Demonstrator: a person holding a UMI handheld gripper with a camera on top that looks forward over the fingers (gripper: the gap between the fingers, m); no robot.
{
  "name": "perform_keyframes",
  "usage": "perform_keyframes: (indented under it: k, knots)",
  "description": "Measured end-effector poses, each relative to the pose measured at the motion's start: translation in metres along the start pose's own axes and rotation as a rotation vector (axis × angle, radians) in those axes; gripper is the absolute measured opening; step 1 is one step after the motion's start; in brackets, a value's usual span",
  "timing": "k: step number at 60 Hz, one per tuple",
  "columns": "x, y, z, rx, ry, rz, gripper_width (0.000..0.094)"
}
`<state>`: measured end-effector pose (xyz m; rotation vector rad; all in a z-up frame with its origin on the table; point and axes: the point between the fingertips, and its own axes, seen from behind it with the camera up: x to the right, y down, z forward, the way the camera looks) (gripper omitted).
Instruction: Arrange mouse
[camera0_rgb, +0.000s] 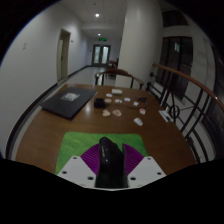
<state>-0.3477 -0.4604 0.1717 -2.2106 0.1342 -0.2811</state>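
Observation:
A black mouse (108, 162) stands upright between my gripper's (108, 150) two fingers. Both purple pads (88, 158) press on its sides, so the gripper is shut on it. Under and just ahead of the fingers lies a green mat (70, 148) on the brown wooden table (60, 125). I cannot tell whether the mouse touches the mat or is held above it.
A dark closed laptop (68, 99) lies beyond the fingers on the left of the table. Several small white things (122, 101) lie further along the table, one (138, 121) nearer on the right. Chairs (118, 78) stand at the far end, and a railing (185, 95) runs along the right.

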Motion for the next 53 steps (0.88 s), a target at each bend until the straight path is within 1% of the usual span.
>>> perform_keyframes:
  k: [4, 5, 6, 8, 10, 15, 16, 20, 21, 24, 25, 26, 29, 32, 34, 39, 42, 53]
  knots:
    - [-0.015, 0.026, -0.009, -0.041, -0.012, -0.003, 0.0305]
    - [-0.011, 0.03, 0.013, -0.047, -0.013, -0.006, 0.0306]
    - [-0.013, 0.036, 0.011, -0.059, -0.009, -0.011, 0.0311]
    - [-0.015, 0.027, 0.009, -0.013, 0.001, -0.002, 0.0308]
    - [-0.017, 0.031, 0.002, -0.019, -0.001, 0.015, 0.0308]
    - [-0.02, 0.033, -0.006, -0.001, -0.009, 0.047, 0.0307]
    - [-0.012, 0.03, 0.016, 0.007, -0.012, 0.051, 0.0307]
    - [-0.009, 0.03, 0.016, 0.016, -0.012, 0.054, 0.0308]
    - [-0.008, 0.031, 0.015, 0.013, -0.011, 0.053, 0.0327]
    - [-0.014, 0.031, 0.01, -0.003, 0.0, 0.052, 0.0449]
    - [-0.012, 0.031, 0.011, -0.013, 0.009, 0.05, 0.046]
    - [-0.01, 0.032, 0.011, -0.023, 0.02, 0.046, 0.0499]
    - [-0.009, 0.035, 0.007, -0.046, 0.058, 0.023, 0.0684]
    - [-0.01, 0.031, -0.01, -0.04, 0.081, 0.011, 0.0869]
    - [-0.017, 0.031, -0.024, -0.03, 0.079, 0.015, 0.0842]
    - [-0.041, 0.029, -0.059, -0.014, 0.053, 0.057, 0.0854]
    - [-0.052, 0.032, -0.079, -0.005, 0.05, 0.08, 0.0845]
    - [-0.083, 0.062, -0.143, -0.047, 0.093, 0.047, 0.0841]
